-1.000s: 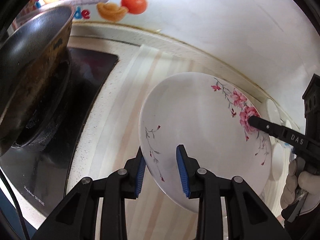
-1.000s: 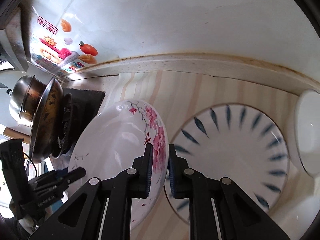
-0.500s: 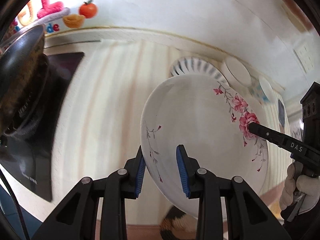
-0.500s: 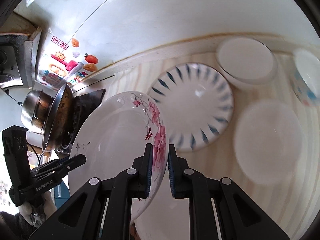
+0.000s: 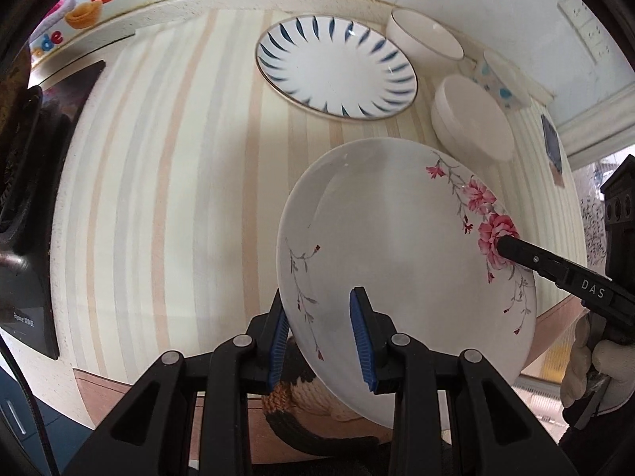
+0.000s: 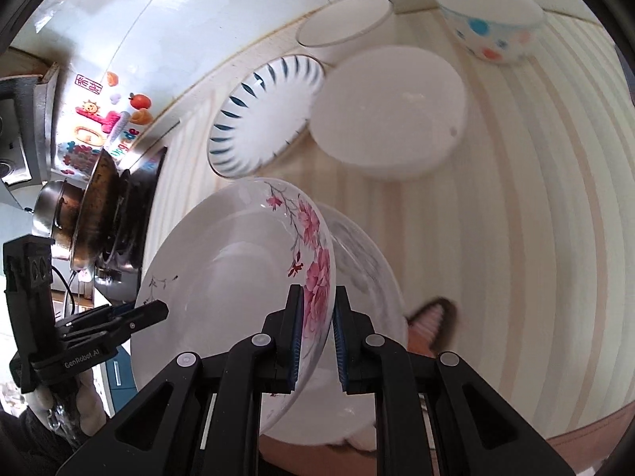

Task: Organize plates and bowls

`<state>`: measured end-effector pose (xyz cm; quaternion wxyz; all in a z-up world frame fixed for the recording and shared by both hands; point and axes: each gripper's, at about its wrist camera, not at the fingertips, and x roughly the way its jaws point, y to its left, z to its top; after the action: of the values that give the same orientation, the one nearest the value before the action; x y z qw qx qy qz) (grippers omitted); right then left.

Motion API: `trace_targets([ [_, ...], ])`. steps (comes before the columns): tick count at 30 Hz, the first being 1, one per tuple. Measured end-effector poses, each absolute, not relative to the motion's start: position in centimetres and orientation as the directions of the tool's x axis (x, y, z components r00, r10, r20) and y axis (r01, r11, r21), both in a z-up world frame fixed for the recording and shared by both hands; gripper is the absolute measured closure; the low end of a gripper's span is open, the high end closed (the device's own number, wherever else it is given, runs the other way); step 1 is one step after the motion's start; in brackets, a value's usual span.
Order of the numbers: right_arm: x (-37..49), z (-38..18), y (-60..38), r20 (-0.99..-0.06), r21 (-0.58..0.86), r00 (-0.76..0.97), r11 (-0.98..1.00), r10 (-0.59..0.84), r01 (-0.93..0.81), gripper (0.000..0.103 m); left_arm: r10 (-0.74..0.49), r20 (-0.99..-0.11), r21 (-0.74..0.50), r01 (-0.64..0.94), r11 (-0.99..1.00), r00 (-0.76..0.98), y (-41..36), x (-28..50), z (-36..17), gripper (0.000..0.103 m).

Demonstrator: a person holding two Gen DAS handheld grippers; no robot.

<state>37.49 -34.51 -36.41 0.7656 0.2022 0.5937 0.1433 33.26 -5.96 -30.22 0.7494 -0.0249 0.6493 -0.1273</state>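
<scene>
On striped counter, blue-rayed plate, white bowls; stickered wall behind

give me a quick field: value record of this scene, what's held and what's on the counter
held item: floral plate, off the counter, tilted
left gripper: shut on plate's near rim
right gripper: shut on the flowered rim
counter: striped covering
on counter: blue-patterned plate, white bowl, upside-down white bowl, dotted bowl
stove side: dark wok
</scene>
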Motion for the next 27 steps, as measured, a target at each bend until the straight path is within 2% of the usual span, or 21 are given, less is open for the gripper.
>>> trace_targets([
  [27, 37.4, -39.7, -35.5, -0.865, 0.485, 0.179, 0.873, 0.469, 0.056, 0.087, -0.119, -0.991, -0.104, 0.22, 0.97, 0.055, -8.8, 33.2, -34.2, 0.075],
])
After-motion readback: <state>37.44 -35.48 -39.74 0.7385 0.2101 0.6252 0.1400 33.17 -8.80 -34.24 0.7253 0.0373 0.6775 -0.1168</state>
